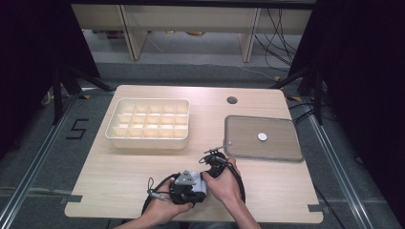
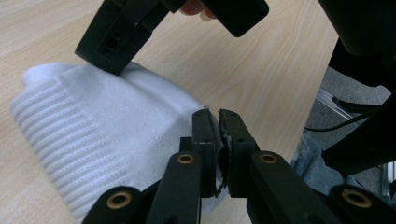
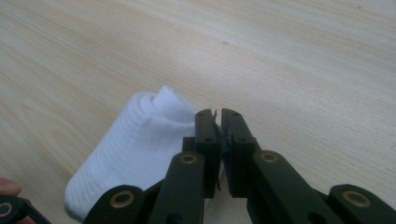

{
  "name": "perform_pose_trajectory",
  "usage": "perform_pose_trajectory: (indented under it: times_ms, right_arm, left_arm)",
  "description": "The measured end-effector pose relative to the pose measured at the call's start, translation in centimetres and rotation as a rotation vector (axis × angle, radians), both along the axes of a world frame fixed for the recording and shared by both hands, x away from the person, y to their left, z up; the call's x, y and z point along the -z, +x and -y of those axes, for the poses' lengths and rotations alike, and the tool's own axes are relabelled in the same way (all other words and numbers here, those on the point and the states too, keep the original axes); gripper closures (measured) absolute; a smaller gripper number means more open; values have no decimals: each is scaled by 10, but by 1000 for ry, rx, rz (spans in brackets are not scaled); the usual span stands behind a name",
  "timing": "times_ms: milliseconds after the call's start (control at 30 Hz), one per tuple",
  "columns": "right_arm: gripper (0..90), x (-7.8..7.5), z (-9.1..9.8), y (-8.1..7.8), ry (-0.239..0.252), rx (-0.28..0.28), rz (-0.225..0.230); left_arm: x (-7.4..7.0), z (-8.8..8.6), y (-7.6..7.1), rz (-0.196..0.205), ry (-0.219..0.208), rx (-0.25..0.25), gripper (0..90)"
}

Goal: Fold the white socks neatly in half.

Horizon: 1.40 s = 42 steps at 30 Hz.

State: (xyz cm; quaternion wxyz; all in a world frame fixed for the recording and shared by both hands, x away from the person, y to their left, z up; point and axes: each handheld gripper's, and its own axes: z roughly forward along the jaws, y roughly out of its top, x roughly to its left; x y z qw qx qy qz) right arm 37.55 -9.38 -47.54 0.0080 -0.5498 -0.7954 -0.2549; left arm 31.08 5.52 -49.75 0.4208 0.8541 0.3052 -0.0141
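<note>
Wooden table (image 1: 119, 181) fills my high view, with a cream divided organiser (image 1: 148, 125) and a grey tray (image 1: 248, 143) holding a small white disc (image 1: 262, 137) at its far side. Near the front edge, a rolled white sock (image 2: 93, 130) lies between my grippers, mostly hidden from above. My left gripper (image 2: 219, 119) has its jaws pressed together at the sock's edge; whether fabric is caught, I cannot tell. My right gripper (image 3: 218, 116) is likewise closed beside the roll.

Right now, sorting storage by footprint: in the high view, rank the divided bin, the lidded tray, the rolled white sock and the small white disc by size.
1. Divided bin, a bit larger than the tray.
2. Lidded tray.
3. Rolled white sock, partly hidden by hands.
4. Small white disc.
</note>
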Motion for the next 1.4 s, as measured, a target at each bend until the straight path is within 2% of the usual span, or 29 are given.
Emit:
perform_pose_trajectory:
  times_ms: [33,67,133,233,267,367,567,633,733,800,867,967,1000,1033,1133,1200,1233,1267,1300,1333,1367,1400]
  right_arm:
    - [863,1,1,1,-9,-20,24]
    - [863,1,1,1,-10,-21,25]
    - [863,1,1,2,-29,-26,30]
    - [863,1,-1,2,-27,-13,30]
    - [863,1,-2,3,-28,-22,27]
    - [862,1,-2,4,-44,-24,31]
    - [862,2,-2,4,-43,-40,52]
    - [861,2,-2,4,-43,-40,55]
    - [860,2,-3,4,-38,-43,62]
    - [861,2,-2,4,-46,-50,66]
    - [860,2,-2,4,-42,-49,63]
    - [858,1,-3,3,-28,-43,58]
    - [857,1,-3,2,-12,-55,62]
    - [857,-1,-4,2,-18,-30,46]
    - [852,-2,-3,0,-13,-44,63]
    - [839,-2,-3,0,0,-43,53]
    - [831,-2,-2,0,-6,-50,71]
    - [820,-3,-1,0,-1,-54,71]
    - [810,-1,1,0,-24,-86,117]
    - [799,-2,0,-1,-17,-63,98]
    - [787,-4,0,-1,-6,-49,83]
    - [774,-4,0,-1,-10,-51,89]
  left_arm:
    - [0,1,0,-3,0,-6,851]
    - [0,1,1,12,12,3,852]
    - [1,2,1,19,5,2,851]
    - [1,3,2,14,5,-12,851]
    - [1,3,4,34,9,0,851]
    - [2,4,4,40,7,-8,850]
    - [4,5,3,47,-3,-9,845]
    - [4,5,4,59,-2,9,838]
    - [4,6,3,66,1,6,837]
    - [4,6,3,88,9,15,836]
    - [3,5,3,83,10,13,828]
    - [-1,3,3,58,-33,14,785]
    - [-4,0,3,60,-26,18,767]
    - [-7,-2,2,54,-42,17,743]
    - [-17,-13,0,71,-65,7,643]
    - [-24,-25,1,90,-67,-15,590]
    - [-27,-31,2,96,-74,-24,566]
    - [-31,-37,4,103,-81,-43,548]
    - [-34,-44,6,108,-79,-55,530]
    - [-37,-51,8,112,-75,-70,514]
    - [-39,-56,10,106,-94,-100,502]
    - [-41,-63,14,106,-97,-116,492]
